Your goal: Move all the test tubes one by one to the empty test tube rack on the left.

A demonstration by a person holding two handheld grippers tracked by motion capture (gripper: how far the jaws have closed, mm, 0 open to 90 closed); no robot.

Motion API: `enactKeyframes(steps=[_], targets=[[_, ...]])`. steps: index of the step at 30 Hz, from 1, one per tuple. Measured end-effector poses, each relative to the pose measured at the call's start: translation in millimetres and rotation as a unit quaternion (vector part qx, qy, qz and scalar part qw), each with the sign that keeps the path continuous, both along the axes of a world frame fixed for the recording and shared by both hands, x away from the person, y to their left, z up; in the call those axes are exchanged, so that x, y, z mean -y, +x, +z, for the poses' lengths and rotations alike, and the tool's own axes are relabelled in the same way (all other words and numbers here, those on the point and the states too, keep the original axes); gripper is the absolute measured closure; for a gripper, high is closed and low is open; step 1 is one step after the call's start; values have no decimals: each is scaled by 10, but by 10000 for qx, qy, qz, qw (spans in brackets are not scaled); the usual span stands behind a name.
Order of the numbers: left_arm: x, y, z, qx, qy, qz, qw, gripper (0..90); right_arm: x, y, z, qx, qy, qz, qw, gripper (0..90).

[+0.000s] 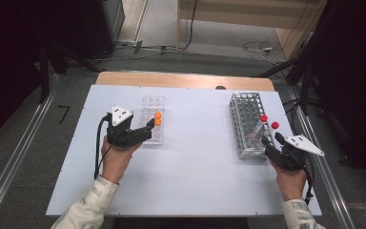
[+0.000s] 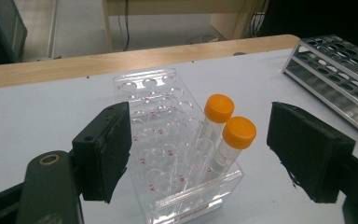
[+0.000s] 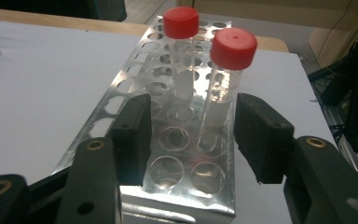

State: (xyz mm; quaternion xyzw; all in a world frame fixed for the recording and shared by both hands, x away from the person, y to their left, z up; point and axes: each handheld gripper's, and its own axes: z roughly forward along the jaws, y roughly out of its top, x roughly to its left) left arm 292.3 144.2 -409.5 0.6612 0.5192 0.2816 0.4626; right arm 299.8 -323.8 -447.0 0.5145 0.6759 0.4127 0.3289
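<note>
White tabletop (image 1: 195, 181), dark room behind. Right gripper (image 3: 191, 135) at metal rack (image 3: 135, 88), jaws apart, pads clear of glass. Nearer red-capped tube (image 3: 226, 74) stands upright just ahead between jaws, toward right pad. Left gripper (image 2: 196, 154) jaws wide, flanking clear rack (image 2: 168, 135) with orange-capped tubes (image 2: 228, 140), no contact.

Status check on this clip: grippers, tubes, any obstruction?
Left gripper open, facing orange-capped tubes in clear rack. Right gripper open at metal rack, fingers flanking nearer red-capped tube, not gripping. Nothing in the way.
</note>
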Motion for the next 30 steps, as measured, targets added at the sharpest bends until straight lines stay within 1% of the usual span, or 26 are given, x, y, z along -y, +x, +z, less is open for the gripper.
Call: enactKeyframes(steps=[3, 8, 12, 17, 21, 25, 30], targets=[[1, 2, 0, 0, 0, -3, 10000, 222, 33, 90, -33, -54, 111, -97, 9999, 522], [5, 5, -7, -11, -10, -5, 10000, 224, 43, 186, -61, -71, 103, -190, 9997, 563], [9, 5, -9, -11, 1, -7, 10000, 225, 47, 236, -85, -123, 119, -225, 9996, 589], [14, 8, -14, -9, 14, -12, 10000, 225, 42, 277, -102, -123, 85, -220, 9996, 639], [14, 8, -17, -19, 16, -12, 10000, 225, 36, 282, -105, -101, 64, -234, 9997, 702], [9, 6, -13, 1, 3, -3, 10000, 224, 51, 260, -56, -15, 135, -253, 9996, 711], [6, 6, -11, 3, -2, -6, 10000, 224, 71, 192, 107, 218, 279, -291, 9989, 712]])
